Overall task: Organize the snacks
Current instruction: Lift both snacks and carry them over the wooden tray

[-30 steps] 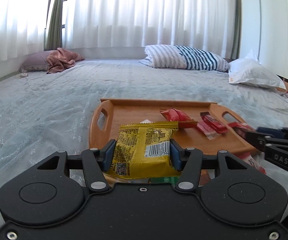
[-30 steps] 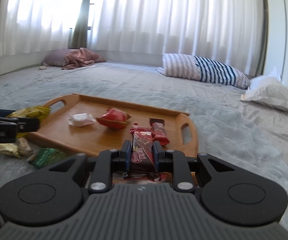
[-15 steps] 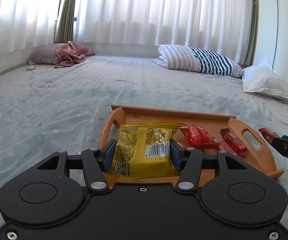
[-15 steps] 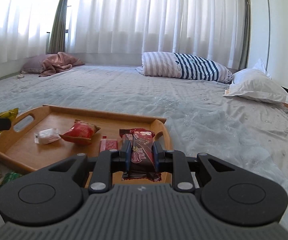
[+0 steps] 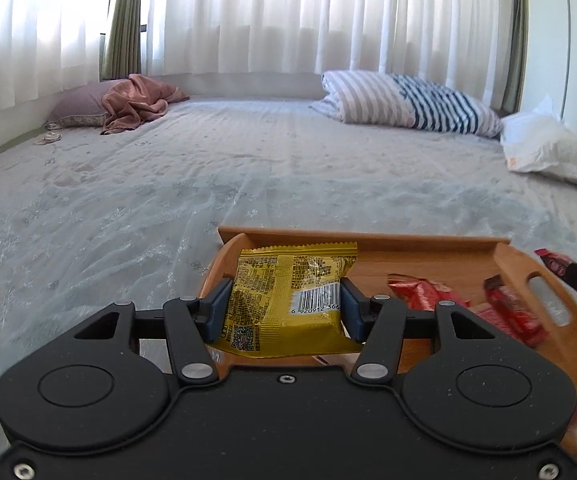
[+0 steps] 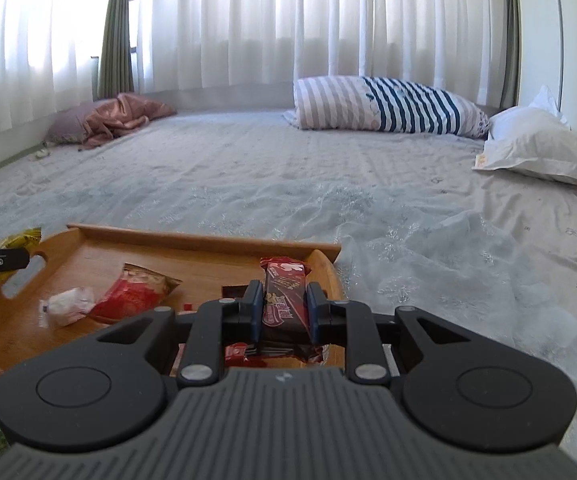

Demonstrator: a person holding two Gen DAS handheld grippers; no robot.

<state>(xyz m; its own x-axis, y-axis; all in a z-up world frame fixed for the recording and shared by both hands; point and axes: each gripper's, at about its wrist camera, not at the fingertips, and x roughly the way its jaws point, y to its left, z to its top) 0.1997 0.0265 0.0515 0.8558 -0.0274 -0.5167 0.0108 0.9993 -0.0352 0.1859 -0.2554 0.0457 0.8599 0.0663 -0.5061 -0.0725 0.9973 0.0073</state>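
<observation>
Left gripper [image 5: 282,312] clamps yellow snack packet [image 5: 288,300] above wooden tray [image 5: 428,256] on bed [image 5: 168,200].

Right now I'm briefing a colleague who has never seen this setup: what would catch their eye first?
Probably the yellow snack packet clamped in the left gripper, bright against the pale bedspread. Next, the dark red snack bar pinched in the right gripper. Both are held above the wooden tray on the bed, which already holds red wrappers and a small white packet.
</observation>
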